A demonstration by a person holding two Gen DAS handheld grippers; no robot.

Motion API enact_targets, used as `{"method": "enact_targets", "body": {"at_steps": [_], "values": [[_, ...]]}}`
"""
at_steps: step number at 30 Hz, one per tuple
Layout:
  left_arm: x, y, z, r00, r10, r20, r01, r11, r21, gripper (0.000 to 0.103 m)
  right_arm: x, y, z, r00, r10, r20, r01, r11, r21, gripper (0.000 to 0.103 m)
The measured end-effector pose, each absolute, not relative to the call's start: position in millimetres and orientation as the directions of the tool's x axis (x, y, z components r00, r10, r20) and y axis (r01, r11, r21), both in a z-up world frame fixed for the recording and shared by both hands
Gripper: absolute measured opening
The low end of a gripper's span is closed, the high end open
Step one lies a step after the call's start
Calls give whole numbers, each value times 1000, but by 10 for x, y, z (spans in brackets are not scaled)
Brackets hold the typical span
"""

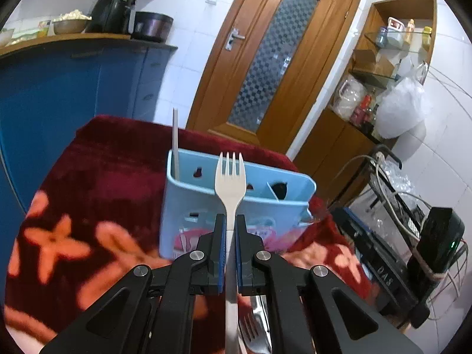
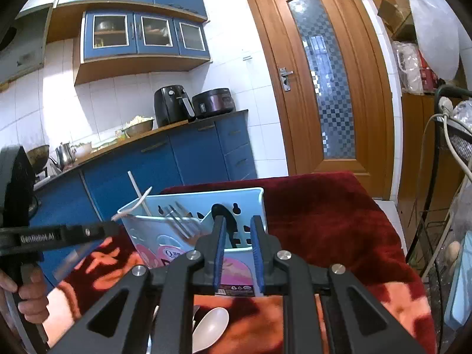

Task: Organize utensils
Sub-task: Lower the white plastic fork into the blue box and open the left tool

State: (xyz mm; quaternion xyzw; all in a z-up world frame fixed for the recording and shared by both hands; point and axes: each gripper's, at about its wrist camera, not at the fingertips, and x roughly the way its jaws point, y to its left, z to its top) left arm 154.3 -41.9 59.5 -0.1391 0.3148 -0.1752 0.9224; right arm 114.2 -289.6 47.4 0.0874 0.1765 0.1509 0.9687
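One light-blue utensil holder [image 1: 236, 206] stands mid-frame on one red flowered cloth [image 1: 103, 177]. One white plastic fork [image 1: 230, 183] sits at the centre of the left wrist view, and one metal fork [image 1: 250, 330] lies at the bottom edge. One white straw-like stick [image 1: 175, 141] rises from the holder's left end. In the right wrist view, one pale spoon [image 2: 211, 329] lies at lower centre; several metal utensils [image 2: 180, 221] stand in the holder, too overlapped to count. Two grippers show: left gripper [image 1: 231, 221], right gripper [image 2: 238, 221].

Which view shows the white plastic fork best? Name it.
The left wrist view: the white plastic fork stands upright, clamped in the left gripper, tines clear. The right wrist view shows only its tines beside the blue caddy.
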Motion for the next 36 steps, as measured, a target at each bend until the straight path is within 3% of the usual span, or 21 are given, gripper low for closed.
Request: {"method": "enact_targets", "body": {"at_steps": [10, 13, 21, 27, 31, 36], "values": [[1620, -421, 371, 702, -402, -587, 211, 906, -368, 5, 1049, -2941, 442, 894, 328, -306, -263, 936, 235, 21], [1593, -395, 387, 727, -390, -564, 215, 911, -353, 5, 1047, -2945, 436, 894, 330, -303, -262, 934, 242, 21], [1508, -334, 703, 817, -352, -457, 223, 923, -313, 5, 1046, -2987, 375, 891, 342, -299, -259, 924, 282, 21], [1650, -365, 1049, 900, -314, -302, 226, 929, -293, 5, 1068, -3045, 361, 891, 337, -305, -248, 922, 297, 21], [1750, -456, 1187, 956, -235, -178, 195, 957, -216, 5, 1091, -3037, 351, 889, 328, -320, -233, 925, 301, 21], [1924, -516, 1122, 974, -169, -148, 143, 975, -171, 5, 1128, -3017, 333, 880, 328, -344, -224, 925, 308, 22]]}}
